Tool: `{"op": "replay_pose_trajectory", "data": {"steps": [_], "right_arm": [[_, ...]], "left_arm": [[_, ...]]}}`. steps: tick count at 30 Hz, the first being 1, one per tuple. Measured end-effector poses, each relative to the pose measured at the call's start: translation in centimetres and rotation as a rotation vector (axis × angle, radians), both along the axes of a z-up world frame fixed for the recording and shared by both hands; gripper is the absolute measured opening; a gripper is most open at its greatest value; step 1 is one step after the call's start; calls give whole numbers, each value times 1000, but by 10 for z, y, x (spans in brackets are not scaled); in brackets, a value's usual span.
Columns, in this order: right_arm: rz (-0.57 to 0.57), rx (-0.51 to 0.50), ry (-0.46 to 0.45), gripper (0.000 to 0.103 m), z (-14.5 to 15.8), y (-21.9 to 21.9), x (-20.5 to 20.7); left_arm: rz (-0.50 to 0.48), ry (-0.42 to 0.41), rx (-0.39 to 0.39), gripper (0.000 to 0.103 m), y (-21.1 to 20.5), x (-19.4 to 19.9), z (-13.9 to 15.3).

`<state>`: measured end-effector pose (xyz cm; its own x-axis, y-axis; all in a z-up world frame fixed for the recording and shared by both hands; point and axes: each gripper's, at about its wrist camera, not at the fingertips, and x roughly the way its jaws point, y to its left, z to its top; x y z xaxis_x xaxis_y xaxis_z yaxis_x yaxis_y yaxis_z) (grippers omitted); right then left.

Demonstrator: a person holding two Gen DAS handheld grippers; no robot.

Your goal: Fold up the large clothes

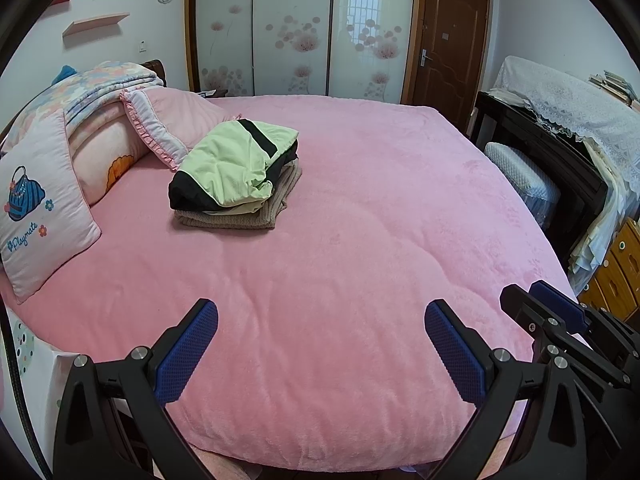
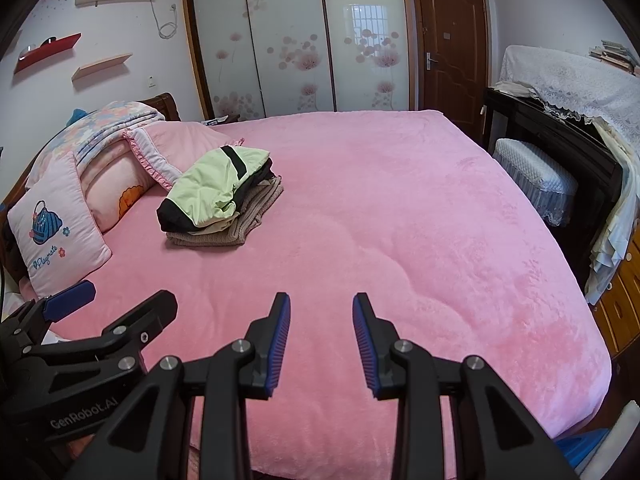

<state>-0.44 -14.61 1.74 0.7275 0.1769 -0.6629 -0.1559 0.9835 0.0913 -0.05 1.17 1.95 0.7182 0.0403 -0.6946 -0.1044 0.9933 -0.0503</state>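
We hold our left gripper [image 1: 321, 350] wide open and our right gripper [image 2: 321, 344] partly open, both empty, over the fluffy pink blanket [image 1: 340, 240]. The folded green-and-black clothes pile [image 1: 236, 174] sits far ahead, left of both jaws.

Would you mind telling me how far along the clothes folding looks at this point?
Done: a stack of folded clothes sits on the pink bed near the pillows, a green and black garment on top, a beige knit at the bottom. In hand: nothing; the left gripper and right gripper are both open and empty over the near edge. Left: no unfolded clothes are in view, so the job may be finished.
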Motion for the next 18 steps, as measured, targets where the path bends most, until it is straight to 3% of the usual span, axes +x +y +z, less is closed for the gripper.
{"op": "replay_pose_trajectory", "data": {"steps": [18], "right_arm": [[3,-2,7,33,-5,2,0]], "left_arm": [[4,14,-2,102,4,-3,-7]]}}
